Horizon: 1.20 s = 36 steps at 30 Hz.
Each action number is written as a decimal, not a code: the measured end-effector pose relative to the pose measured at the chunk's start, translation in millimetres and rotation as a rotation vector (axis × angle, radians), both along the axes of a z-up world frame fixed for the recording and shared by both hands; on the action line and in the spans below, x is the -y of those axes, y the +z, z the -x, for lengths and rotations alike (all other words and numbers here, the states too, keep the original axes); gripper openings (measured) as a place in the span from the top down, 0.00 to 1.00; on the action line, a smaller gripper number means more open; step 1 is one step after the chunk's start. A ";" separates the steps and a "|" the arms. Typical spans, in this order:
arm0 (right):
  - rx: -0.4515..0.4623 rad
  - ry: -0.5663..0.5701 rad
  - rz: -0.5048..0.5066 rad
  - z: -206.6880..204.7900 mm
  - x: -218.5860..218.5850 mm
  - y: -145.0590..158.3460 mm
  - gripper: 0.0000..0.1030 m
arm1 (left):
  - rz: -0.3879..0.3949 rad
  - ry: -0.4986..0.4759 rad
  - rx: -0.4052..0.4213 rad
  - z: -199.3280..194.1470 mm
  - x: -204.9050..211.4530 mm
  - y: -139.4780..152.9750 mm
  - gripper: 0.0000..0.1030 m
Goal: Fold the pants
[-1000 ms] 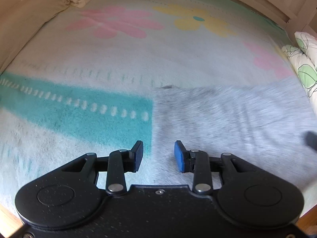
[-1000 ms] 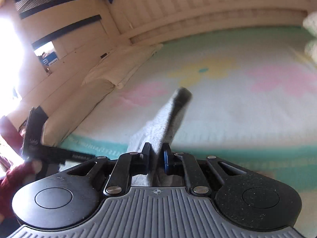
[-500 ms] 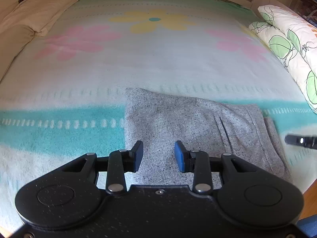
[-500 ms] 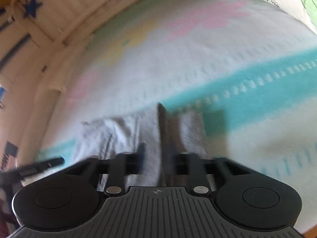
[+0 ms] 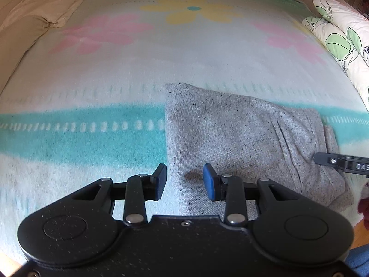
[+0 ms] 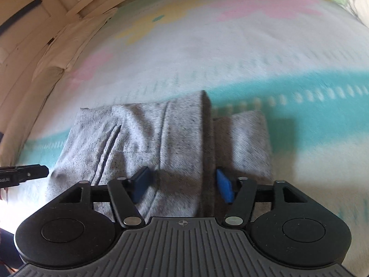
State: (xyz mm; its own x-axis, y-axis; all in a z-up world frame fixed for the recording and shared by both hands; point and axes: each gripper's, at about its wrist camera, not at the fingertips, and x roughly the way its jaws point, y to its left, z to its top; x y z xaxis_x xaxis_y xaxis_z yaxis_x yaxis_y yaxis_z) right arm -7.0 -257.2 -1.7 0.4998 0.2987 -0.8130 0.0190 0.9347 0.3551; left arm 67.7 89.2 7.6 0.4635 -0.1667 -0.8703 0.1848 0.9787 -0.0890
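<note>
Pants [image 5: 242, 138] lying folded on bed [image 5: 161, 69]; both grippers' jaws released. Risk: right gripper [image 6: 182, 188] snagging top layer, undoing fold.

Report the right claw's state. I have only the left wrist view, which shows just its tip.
Observer: The right claw is open and sits low over the pants.
Operator: Say what lies between its jaws.
Observer: The top layer's folded edge runs straight between them. The pads stand apart on either side of it and grip nothing.
</note>
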 end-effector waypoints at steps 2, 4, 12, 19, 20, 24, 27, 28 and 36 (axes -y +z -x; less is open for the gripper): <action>0.008 0.008 0.016 -2.7 -4.0 1.5 0.37 | 0.001 -0.004 0.004 1.2 -0.7 0.7 0.58; -0.002 0.011 0.020 -5.3 -5.5 1.3 0.36 | 0.002 -0.001 0.007 1.7 -2.1 2.4 0.58; -0.021 0.033 0.010 -9.0 -10.1 15.2 0.85 | 0.001 0.014 -0.010 -0.6 -10.7 -3.4 0.58; 0.184 0.063 -0.154 18.5 -8.5 85.0 0.88 | 0.004 0.054 -0.003 -4.0 -15.8 -0.8 0.58; 0.216 0.068 -0.172 24.3 -5.7 95.6 0.89 | 0.006 0.060 0.003 -4.4 -16.3 0.8 0.58; 0.248 0.048 -0.162 37.7 19.1 113.5 0.92 | 0.010 0.067 0.030 -4.1 -14.1 5.0 0.58; 0.148 -0.037 -0.045 32.6 32.1 90.1 0.92 | -0.004 0.037 0.051 -0.4 -5.2 5.4 0.58; 0.095 -0.044 0.002 28.3 33.1 78.0 0.92 | -0.012 0.018 0.053 1.1 0.3 4.3 0.58; -0.001 -0.023 0.238 25.4 9.1 47.4 0.85 | -0.032 -0.146 0.013 13.2 42.0 -13.1 0.55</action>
